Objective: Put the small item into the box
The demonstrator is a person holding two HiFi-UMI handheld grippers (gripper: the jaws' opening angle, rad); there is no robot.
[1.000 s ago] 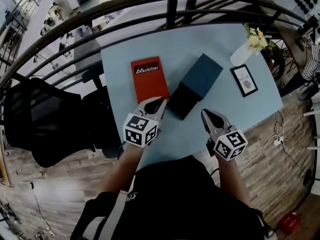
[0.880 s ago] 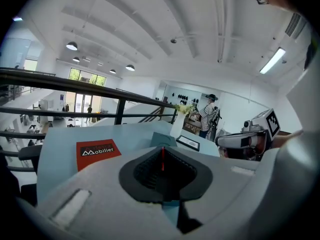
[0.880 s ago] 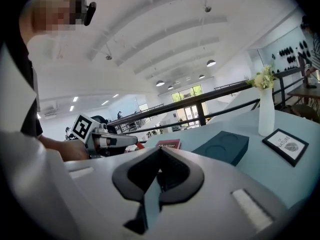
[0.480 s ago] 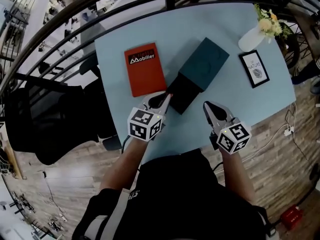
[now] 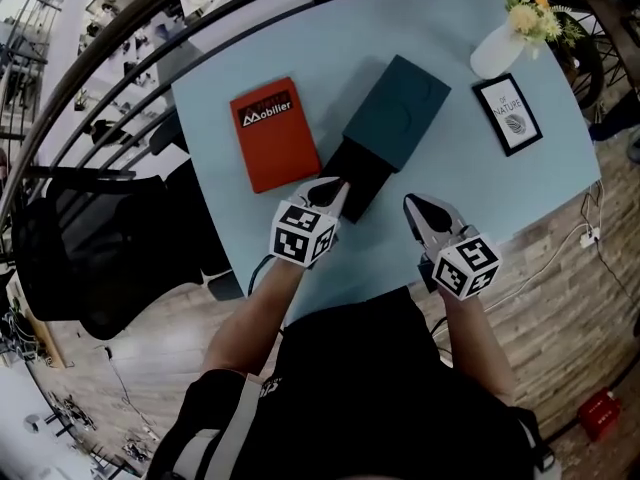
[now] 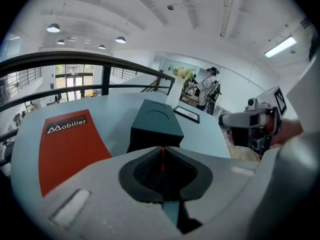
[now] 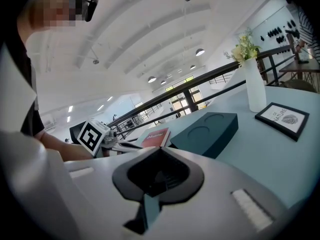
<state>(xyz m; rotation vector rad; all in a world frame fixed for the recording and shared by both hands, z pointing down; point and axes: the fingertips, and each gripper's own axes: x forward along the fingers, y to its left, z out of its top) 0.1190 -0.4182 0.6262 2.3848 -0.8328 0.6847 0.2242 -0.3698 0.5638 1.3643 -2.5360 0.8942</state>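
left tongs: pressed on a thin red sliver, I judge the small item, just short of the box.
right tongs: pressed together, empty.
risk: sliver slips out edgewise, or I release early and it lands on the counter.

The surface carries one dark box, one red booklet, one white vase and one small framed picture. Beside it stands one black chair.
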